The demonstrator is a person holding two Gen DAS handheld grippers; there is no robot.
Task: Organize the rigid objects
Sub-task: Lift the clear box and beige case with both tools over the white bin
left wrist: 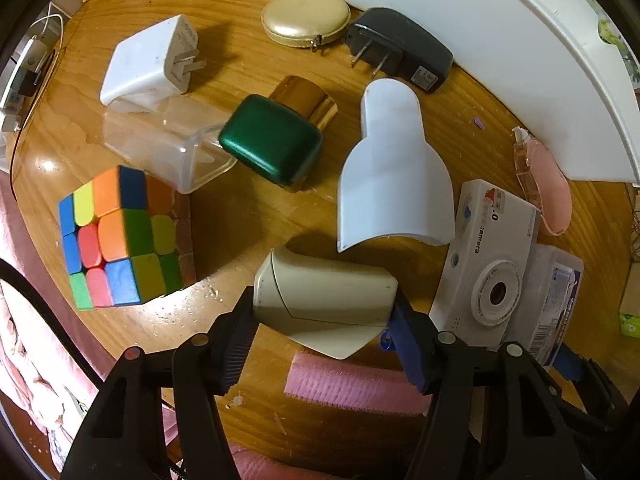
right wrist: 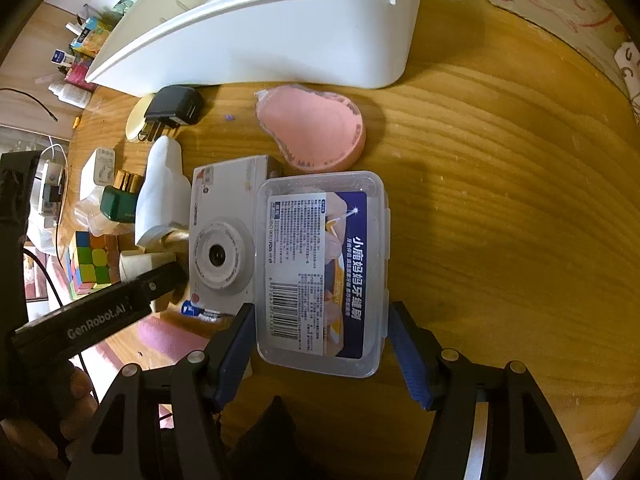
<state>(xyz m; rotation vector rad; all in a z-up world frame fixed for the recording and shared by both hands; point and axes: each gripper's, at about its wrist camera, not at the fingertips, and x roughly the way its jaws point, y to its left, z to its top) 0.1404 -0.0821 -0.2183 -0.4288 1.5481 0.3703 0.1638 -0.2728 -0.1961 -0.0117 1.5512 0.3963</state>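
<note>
My left gripper [left wrist: 322, 328] points down at the wooden table and is shut on a cream plastic piece [left wrist: 324, 292], with a pad on each of its ends. A similar white flared piece [left wrist: 394, 176] lies just beyond it. My right gripper [right wrist: 322, 340] is shut on a clear plastic box [right wrist: 320, 272] with a blue printed label; its pads press the box's two long sides. A white toy camera [right wrist: 224, 240] lies against the box's left side. The left gripper's black body [right wrist: 120, 304] shows at the left of the right wrist view.
A large white bin [right wrist: 280, 28] stands at the back. On the table lie a colour cube [left wrist: 120, 236], a white charger [left wrist: 150, 66], a green case [left wrist: 272, 144], a gold pouch [left wrist: 306, 16], a black adapter [left wrist: 400, 50], a pink pear-shaped case [right wrist: 312, 132] and a pink roller [left wrist: 352, 384].
</note>
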